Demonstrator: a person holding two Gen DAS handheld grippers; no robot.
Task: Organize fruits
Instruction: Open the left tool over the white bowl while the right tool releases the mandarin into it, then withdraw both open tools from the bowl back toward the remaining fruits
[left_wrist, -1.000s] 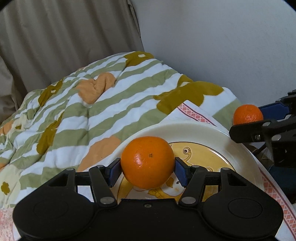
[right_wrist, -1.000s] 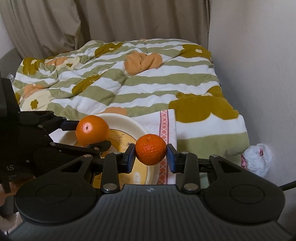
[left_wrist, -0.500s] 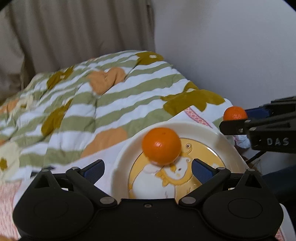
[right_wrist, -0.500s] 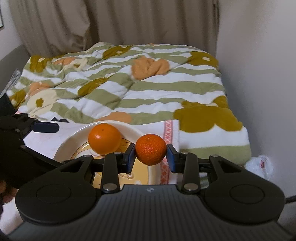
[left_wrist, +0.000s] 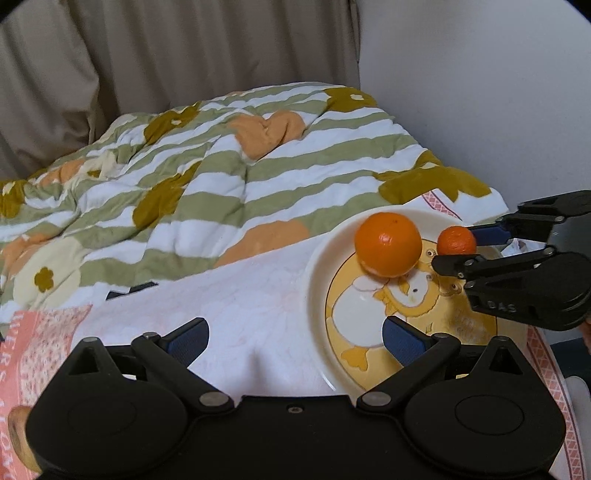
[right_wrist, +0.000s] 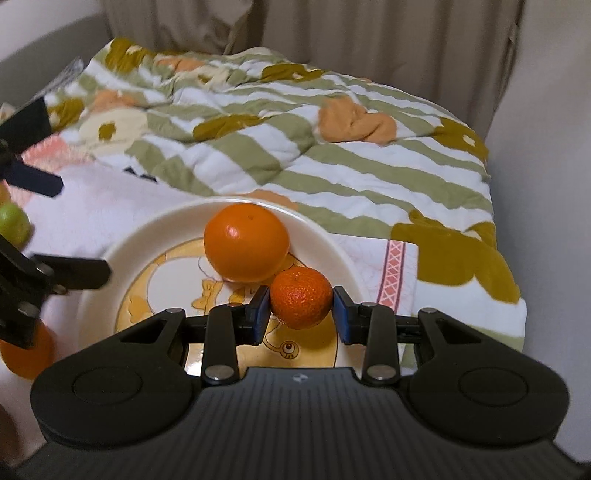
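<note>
A cream plate (left_wrist: 317, 280) (right_wrist: 110, 258) with a yellow duck picture lies on a white cloth on the bed. A large orange (left_wrist: 388, 245) (right_wrist: 246, 242) rests on the plate's far side. My left gripper (left_wrist: 295, 338) is open and empty, pulled back to the left of the plate. My right gripper (right_wrist: 300, 308) is shut on a small mandarin (right_wrist: 301, 297) (left_wrist: 456, 240) and holds it over the plate, just right of the large orange. The right gripper also shows in the left wrist view (left_wrist: 517, 273).
A striped green, white and orange quilt (left_wrist: 229, 177) (right_wrist: 295, 140) covers the bed behind the plate. A green fruit (right_wrist: 13, 223) and another orange (right_wrist: 26, 354) lie at the left edge of the right wrist view. Curtain and wall stand behind.
My left gripper let go of the large orange onto the plate, opened and drew back to the left. My right gripper carried the mandarin in over the plate beside the orange.
</note>
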